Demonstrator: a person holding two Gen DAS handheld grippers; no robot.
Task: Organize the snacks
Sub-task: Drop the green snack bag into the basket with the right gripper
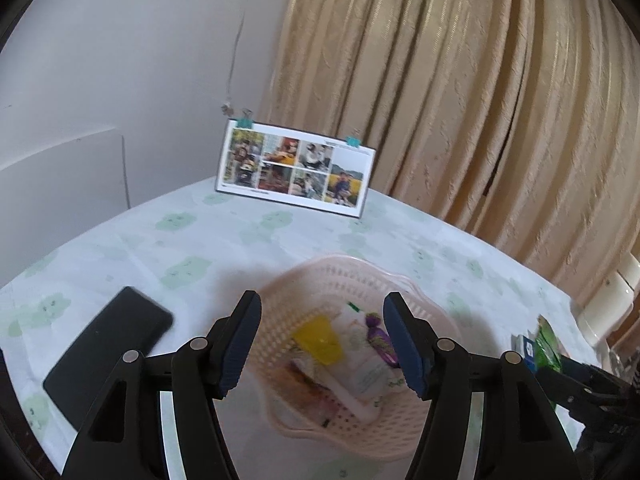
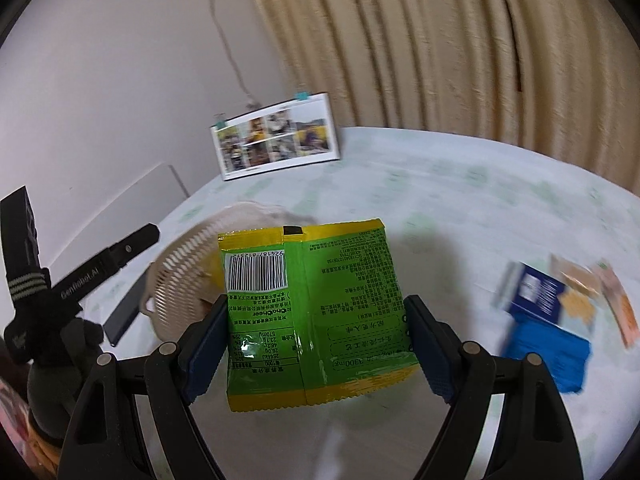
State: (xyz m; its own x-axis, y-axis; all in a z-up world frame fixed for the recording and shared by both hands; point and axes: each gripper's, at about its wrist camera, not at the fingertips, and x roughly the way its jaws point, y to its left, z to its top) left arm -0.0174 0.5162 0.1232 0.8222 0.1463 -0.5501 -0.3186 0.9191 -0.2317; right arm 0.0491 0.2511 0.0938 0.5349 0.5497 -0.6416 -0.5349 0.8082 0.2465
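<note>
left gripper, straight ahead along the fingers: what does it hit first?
Likely the pink basket, or the snacks piled in it: the left gripper is open, pointing down into the bowl, its fingers framing the yellow packet and purple candy. Depth is unclear.

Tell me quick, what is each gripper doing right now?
Left gripper: open, empty, above the pink basket.
Right gripper: shut on the green snack packet.
</note>
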